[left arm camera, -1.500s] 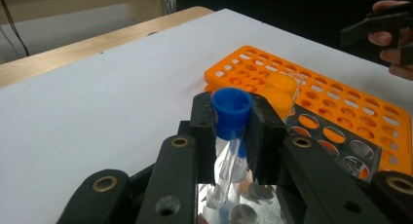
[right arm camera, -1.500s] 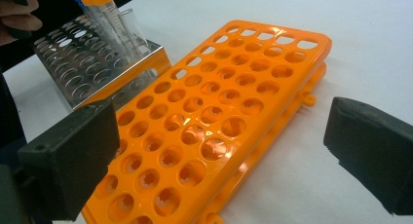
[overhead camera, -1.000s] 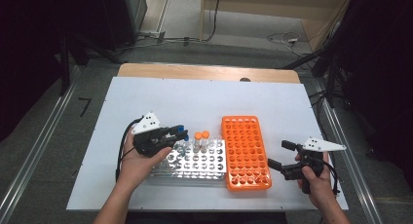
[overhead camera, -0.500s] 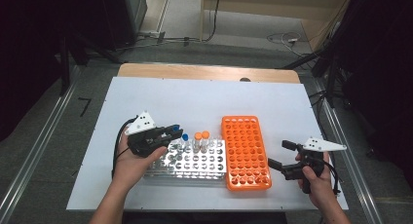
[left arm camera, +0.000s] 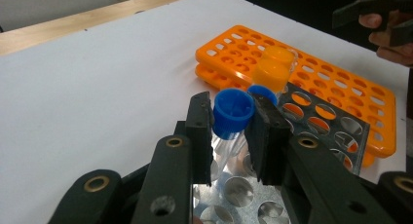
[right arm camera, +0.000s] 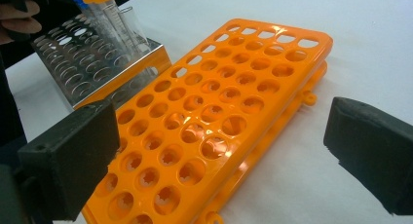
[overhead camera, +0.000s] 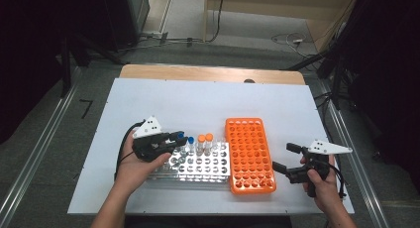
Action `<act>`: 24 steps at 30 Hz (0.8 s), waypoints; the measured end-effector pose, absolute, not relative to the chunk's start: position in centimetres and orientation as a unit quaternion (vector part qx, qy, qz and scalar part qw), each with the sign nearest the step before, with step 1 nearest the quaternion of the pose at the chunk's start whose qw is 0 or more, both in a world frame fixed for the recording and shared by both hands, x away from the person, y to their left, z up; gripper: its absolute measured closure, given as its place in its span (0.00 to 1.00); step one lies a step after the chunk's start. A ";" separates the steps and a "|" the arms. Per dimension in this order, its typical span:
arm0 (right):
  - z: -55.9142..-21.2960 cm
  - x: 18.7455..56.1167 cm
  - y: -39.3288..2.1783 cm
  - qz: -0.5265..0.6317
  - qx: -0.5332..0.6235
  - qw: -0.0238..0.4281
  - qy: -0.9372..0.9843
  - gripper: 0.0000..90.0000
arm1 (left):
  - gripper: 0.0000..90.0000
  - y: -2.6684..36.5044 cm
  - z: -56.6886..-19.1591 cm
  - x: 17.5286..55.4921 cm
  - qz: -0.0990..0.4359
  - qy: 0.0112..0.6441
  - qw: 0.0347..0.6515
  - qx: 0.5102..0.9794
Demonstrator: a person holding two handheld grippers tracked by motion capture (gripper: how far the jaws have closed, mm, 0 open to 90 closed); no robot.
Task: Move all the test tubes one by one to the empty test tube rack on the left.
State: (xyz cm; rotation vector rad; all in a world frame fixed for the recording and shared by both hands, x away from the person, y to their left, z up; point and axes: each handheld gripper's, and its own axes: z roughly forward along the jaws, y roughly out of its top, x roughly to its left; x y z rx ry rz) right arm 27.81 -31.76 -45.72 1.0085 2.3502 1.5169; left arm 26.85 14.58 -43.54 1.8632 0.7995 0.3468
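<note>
On the table (overhead camera: 148,94), the metal rack (overhead camera: 198,163) lies left of the plastic rack (overhead camera: 250,153), the two touching side by side. Capped tubes (overhead camera: 205,142) stand in the metal rack's far row. The left gripper (overhead camera: 181,139) sits at that row's left end, the right gripper (overhead camera: 283,157) just right of the plastic rack.

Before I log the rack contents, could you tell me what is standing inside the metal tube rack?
The metal rack holds two blue-capped tubes and two orange-capped tubes along its far edge. The left gripper is closed on one blue-capped tube. The gripper and hand cover the holes beneath them.
</note>
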 end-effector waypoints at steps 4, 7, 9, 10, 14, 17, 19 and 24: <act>-45.7 27.9 -31.8 0.509 0.338 0.084 0.787 0.00 | 0.81 14.4 -43.7 26.9 0.143 0.337 0.512 0.777; -45.8 27.9 -31.7 0.508 0.338 0.083 0.788 0.00 | 0.81 14.3 -43.9 27.0 0.144 0.338 0.511 0.777; -45.8 27.9 -31.7 0.508 0.337 0.083 0.788 0.00 | 0.81 14.2 -44.0 27.0 0.144 0.338 0.509 0.779; -45.8 27.8 -31.7 0.509 0.337 0.083 0.788 0.00 | 0.81 14.2 -44.0 27.1 0.143 0.338 0.508 0.779; -45.8 27.9 -31.8 0.508 0.338 0.084 0.788 0.00 | 0.81 14.2 -44.0 27.1 0.142 0.340 0.505 0.780; -45.8 27.9 -31.8 0.508 0.338 0.084 0.788 0.00 | 0.80 14.2 -44.1 27.1 0.139 0.345 0.501 0.782; -45.8 27.9 -31.7 0.508 0.338 0.084 0.788 0.00 | 0.78 14.1 -44.1 27.1 0.138 0.345 0.500 0.782; -45.8 27.9 -31.8 0.509 0.338 0.085 0.787 0.00 | 0.72 14.1 -44.1 27.0 0.137 0.342 0.497 0.786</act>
